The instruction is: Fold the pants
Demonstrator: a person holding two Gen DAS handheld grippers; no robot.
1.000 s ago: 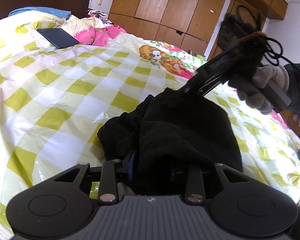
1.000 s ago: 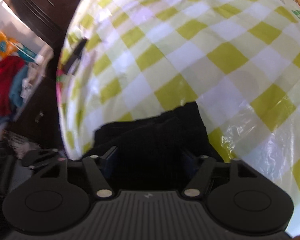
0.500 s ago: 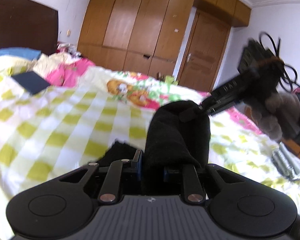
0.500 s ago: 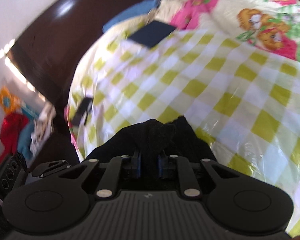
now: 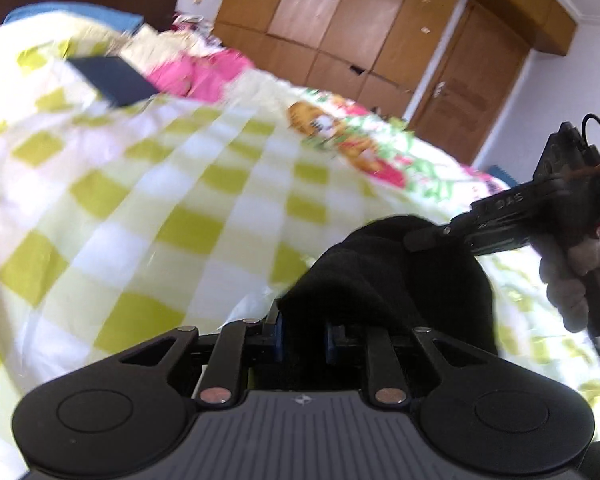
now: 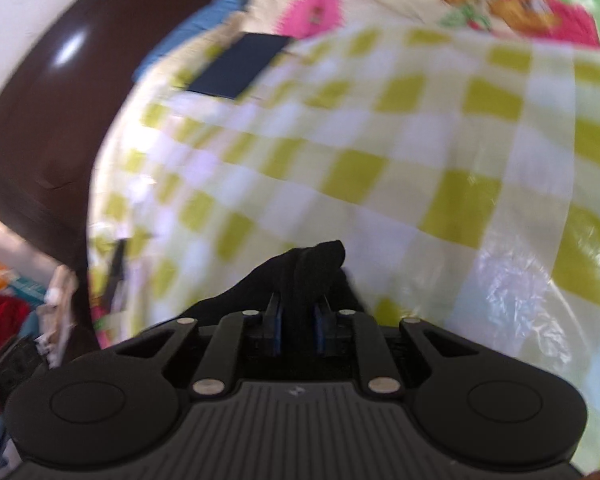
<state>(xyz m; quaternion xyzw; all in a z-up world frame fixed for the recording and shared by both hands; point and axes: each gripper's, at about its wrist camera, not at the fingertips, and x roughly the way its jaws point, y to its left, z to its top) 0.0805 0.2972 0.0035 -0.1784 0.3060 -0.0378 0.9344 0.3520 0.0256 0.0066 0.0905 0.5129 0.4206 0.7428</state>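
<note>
Black pants [image 5: 396, 280] hang bunched between both grippers above a bed with a yellow-and-white checked cover [image 5: 148, 200]. My left gripper [image 5: 303, 338] is shut on a thick fold of the black fabric, its blue pads pressing each side. In the left wrist view my right gripper [image 5: 424, 240] comes in from the right, held by a gloved hand [image 5: 572, 280], and pinches the pants' top edge. In the right wrist view my right gripper [image 6: 298, 330] is shut on a narrow ridge of the pants [image 6: 312, 268]. The rest of the garment is hidden below the grippers.
A dark flat rectangular object [image 5: 112, 80] lies on the bed's far side beside pink bedding [image 5: 196, 72]. A cartoon-print quilt [image 5: 360, 148] covers the far right. A dark headboard [image 6: 32, 128] stands at the left. Wooden wardrobes [image 5: 360, 28] line the back wall.
Both grippers closed on the black pants and lifted them off the cover. The cloth now hangs bunched between them instead of lying spread. The right gripper has rolled and swung.
</note>
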